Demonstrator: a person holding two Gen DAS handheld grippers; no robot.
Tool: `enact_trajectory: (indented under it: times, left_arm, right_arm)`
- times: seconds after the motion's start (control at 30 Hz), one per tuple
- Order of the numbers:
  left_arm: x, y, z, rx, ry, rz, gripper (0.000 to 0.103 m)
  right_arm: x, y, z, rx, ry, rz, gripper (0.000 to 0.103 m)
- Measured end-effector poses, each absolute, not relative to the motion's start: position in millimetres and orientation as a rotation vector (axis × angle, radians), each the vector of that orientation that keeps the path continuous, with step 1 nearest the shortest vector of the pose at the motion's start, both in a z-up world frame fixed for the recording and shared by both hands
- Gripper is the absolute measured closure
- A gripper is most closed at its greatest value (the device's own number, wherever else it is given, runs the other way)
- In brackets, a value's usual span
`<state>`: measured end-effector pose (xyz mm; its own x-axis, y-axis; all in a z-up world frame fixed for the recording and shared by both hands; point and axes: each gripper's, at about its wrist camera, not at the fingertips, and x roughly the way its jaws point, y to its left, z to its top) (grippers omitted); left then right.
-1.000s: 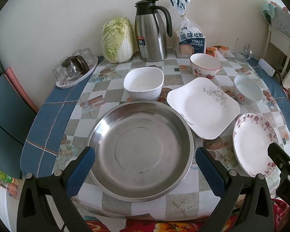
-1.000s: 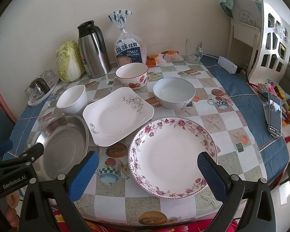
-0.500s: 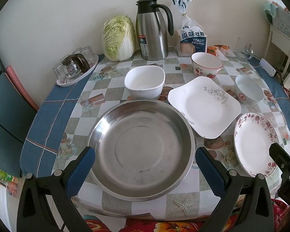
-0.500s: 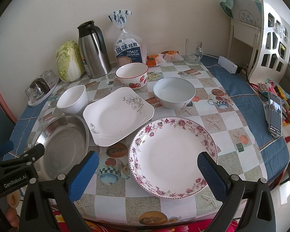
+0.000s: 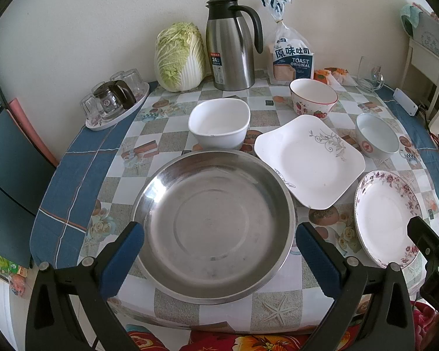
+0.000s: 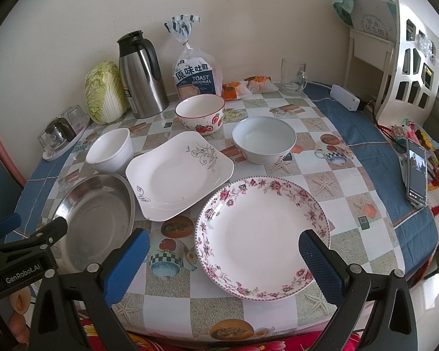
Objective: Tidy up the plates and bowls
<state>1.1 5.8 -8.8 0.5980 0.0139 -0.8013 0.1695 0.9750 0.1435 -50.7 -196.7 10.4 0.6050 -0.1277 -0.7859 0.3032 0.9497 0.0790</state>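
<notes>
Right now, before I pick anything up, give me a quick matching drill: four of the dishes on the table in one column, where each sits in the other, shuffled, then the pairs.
Dishes:
1. steel pan
2. floral round plate
3. strawberry bowl
4. square white bowl

Places:
A. in front of the toast bag
B. under the open right gripper
C. just behind the steel pan
D. under the open left gripper

Pairs: 1-D, 2-B, 3-A, 4-C
</notes>
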Motion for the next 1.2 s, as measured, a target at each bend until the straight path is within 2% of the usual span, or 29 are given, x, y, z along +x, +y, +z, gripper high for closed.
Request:
enact_trajectory:
  times: [1.2]
  left_arm:
    - [2.6, 6.0, -8.4, 0.211, 0.933, -0.092, 0.0]
  right_arm:
    - [-48.8, -196.5, 6.5, 0.205, 0.903, -0.255, 0.0]
